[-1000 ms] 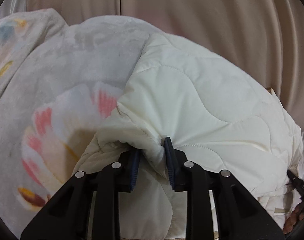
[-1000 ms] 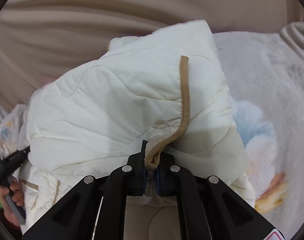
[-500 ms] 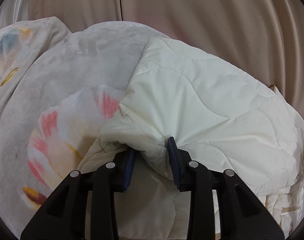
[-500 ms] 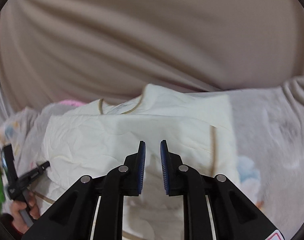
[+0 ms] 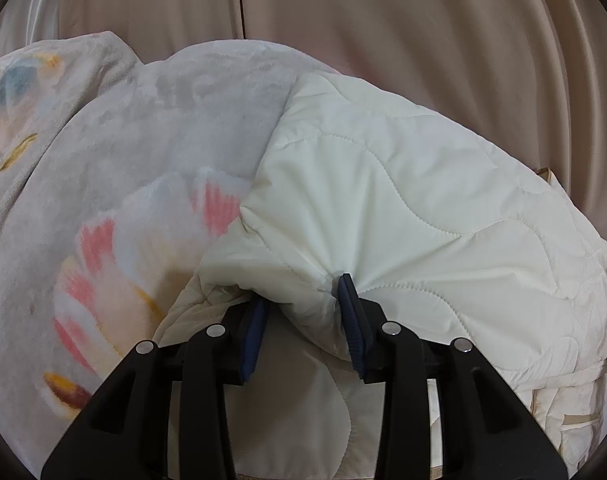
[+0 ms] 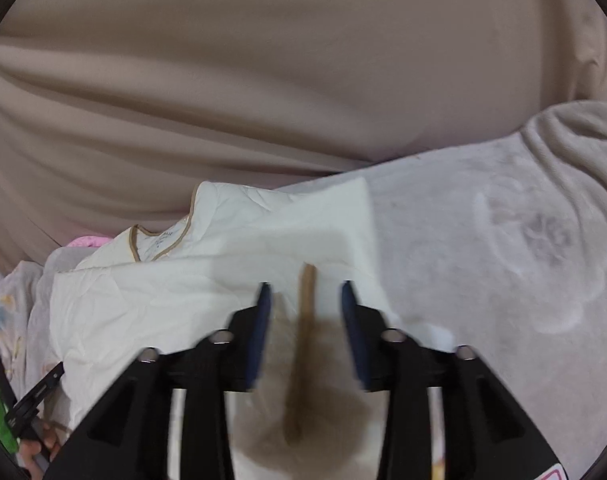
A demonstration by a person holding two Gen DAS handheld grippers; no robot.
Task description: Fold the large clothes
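The left gripper (image 5: 303,320) pinches a bunched fold of the cream quilted jacket (image 5: 423,208), its blue pads (image 5: 349,320) pressed into the cloth. The right gripper (image 6: 305,320) hangs wide apart above the jacket (image 6: 183,304), a tan trim strip (image 6: 305,300) between its fingers, touching neither. The jacket lies folded on a grey floral blanket (image 5: 143,152), its collar (image 6: 159,240) toward the far edge. Beyond, a beige curtain (image 6: 263,80) fills the background
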